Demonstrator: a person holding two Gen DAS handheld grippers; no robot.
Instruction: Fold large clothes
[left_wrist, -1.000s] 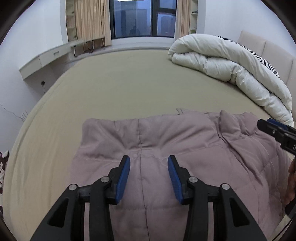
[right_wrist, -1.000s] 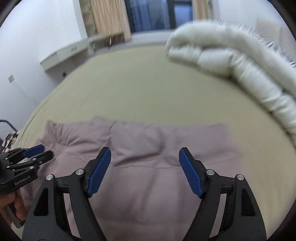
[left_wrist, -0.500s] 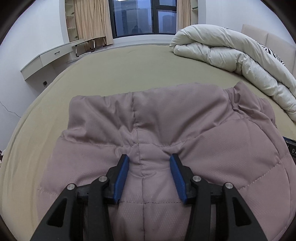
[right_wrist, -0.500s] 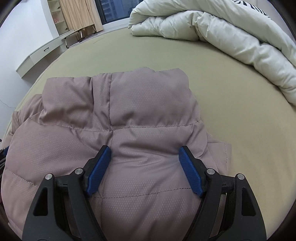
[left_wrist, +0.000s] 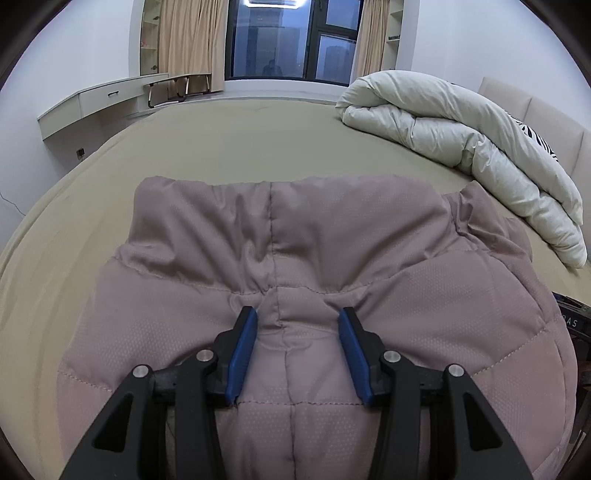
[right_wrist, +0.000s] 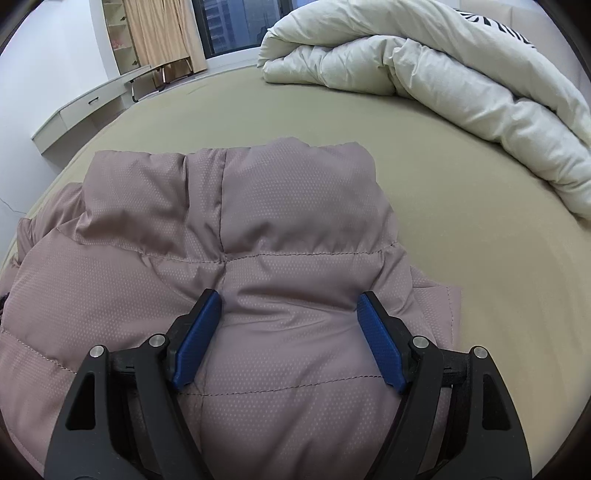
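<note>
Mauve puffer jacket (left_wrist: 369, 258) lies on the olive bed (left_wrist: 221, 155), duvet (left_wrist: 461, 147) beyond at right. Left gripper (left_wrist: 297, 325) presses into it, a fabric bulge between its parted pads. Right gripper (right_wrist: 288, 314) straddles a wider bulge; firm clamping cannot be confirmed

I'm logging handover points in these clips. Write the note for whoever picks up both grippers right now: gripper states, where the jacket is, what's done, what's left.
Left gripper: pressed into the mauve puffer jacket, padding bulging between its fingers; a firm pinch cannot be confirmed.
Right gripper: jaws wide, also pushed into the jacket, padding bulging between them; grip likewise unclear.
Jacket: lying on the olive bed sheet, near edge doubled over so it sits in a thick bundle. The rolled white duvet lies apart from it, far right.
Done: apparently one fold.
Left: probably flatten the bundle, then fold again if needed.
</note>
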